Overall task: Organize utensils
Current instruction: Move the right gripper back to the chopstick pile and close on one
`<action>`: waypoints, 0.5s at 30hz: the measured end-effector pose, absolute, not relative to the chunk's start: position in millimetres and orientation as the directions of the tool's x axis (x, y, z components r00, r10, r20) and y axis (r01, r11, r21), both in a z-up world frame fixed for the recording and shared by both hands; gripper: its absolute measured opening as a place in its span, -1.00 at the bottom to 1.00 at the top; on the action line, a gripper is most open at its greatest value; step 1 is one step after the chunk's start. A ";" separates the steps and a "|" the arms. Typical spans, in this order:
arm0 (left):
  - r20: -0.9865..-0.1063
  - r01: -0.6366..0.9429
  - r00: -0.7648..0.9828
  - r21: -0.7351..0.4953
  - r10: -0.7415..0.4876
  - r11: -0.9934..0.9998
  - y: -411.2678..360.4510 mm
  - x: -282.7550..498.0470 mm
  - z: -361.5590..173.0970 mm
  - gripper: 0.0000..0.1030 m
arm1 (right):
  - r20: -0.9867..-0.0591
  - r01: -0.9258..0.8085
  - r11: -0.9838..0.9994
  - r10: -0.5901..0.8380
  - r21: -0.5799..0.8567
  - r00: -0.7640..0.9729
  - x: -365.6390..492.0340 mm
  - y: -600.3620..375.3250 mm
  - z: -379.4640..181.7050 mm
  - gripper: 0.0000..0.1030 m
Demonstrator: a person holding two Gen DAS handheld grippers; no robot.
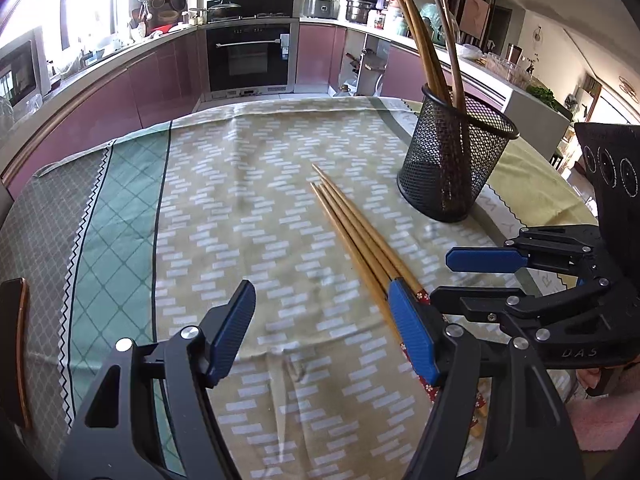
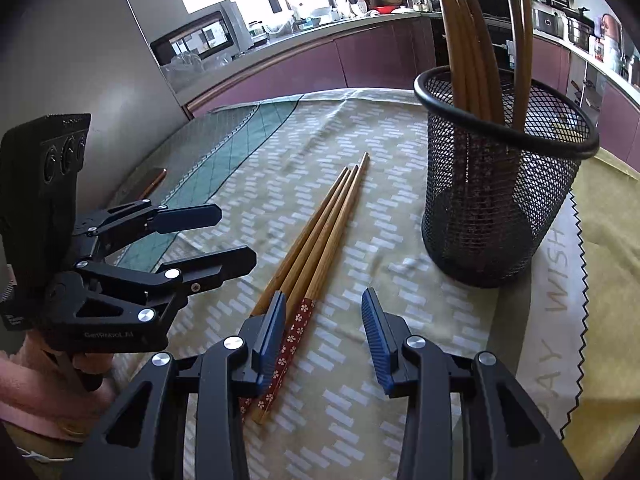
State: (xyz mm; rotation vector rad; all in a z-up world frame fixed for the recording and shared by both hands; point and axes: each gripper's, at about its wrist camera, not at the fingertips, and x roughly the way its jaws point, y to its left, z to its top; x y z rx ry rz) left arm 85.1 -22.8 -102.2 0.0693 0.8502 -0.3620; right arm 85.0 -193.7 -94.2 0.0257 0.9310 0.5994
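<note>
Left wrist view: left tongs spread wide, nothing between the blue pads, hanging over the patterned cloth that covers the counter. Loose chopsticks, a bundle of about three, lie flat on the cloth, tips pointing away toward the kitchen, handle ends running under the right-hand blue pad in frame; touching or just above, cannot tell. Red flower-print handle shows beside that pad. Black mesh holder stands upright on the cloth, beyond and right of the loose bundle, apart from it. Several brown chopsticks stand in it, leaning. Right tongs enter from the right edge, parted, empty, tips near the bundle's handle end. Dark flat object at the left edge of the cloth, unclear what.

Right wrist view: right tongs partly parted, not gripping. Loose chopsticks lie on the cloth with their handle ends under or beside the left-hand blue pad; only the red-print stick sits just inside the gap, untouched by the other pad. Mesh holder upright at right, near the bundle tips but clear of them, standing chopsticks inside. Left tongs at left, released, empty. A hand and pink sleeve below them.
</note>
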 end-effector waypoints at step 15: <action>-0.760 0.361 0.581 -0.081 -0.292 0.929 -32.1 86.6 -105.6 0.33 | -0.764 -0.451 0.861 0.452 0.237 0.461 85.1 -191.1 -98.9 -0.46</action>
